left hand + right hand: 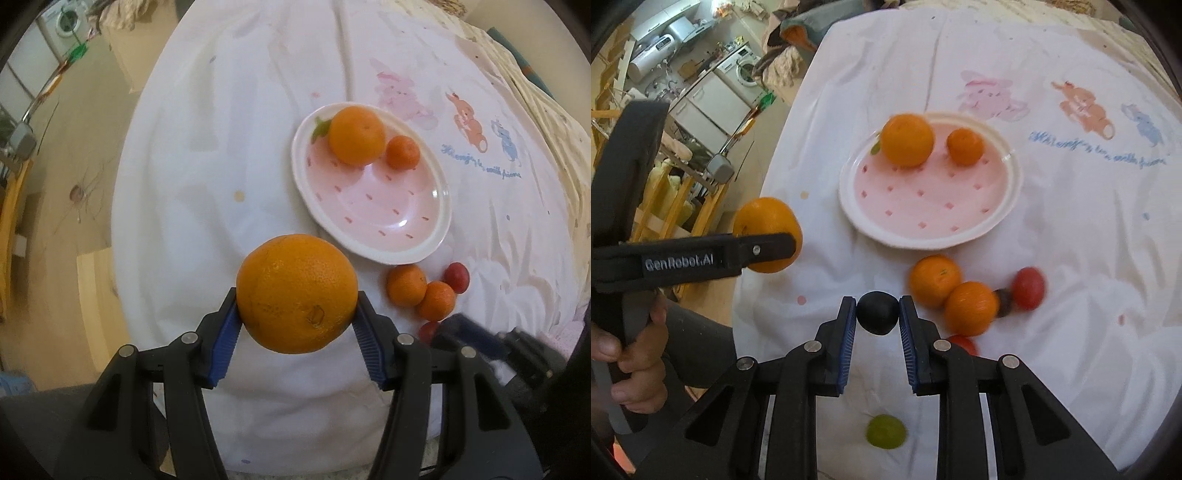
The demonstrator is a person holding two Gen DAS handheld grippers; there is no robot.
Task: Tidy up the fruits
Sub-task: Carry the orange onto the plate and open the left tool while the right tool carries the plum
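Fruits split btwn plate and cloth. My left gripper (297,308) has its jaws clamped on a big orange (296,293), held above the white cloth (207,177) near the pink plate (373,206). My right gripper (878,314) pinches a small dark fruit (878,312) (plum or grape, can't tell). On the plate: an orange (357,135) w/ a mandarin (402,152) touching it. Two mandarins (406,285) touch beside the plate, red fruits (456,272) close by. Green grape (885,431) lies on the cloth nearer me.

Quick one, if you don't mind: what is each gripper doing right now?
Left gripper: closed on a large orange.
Right gripper: closed on a small dark round fruit.
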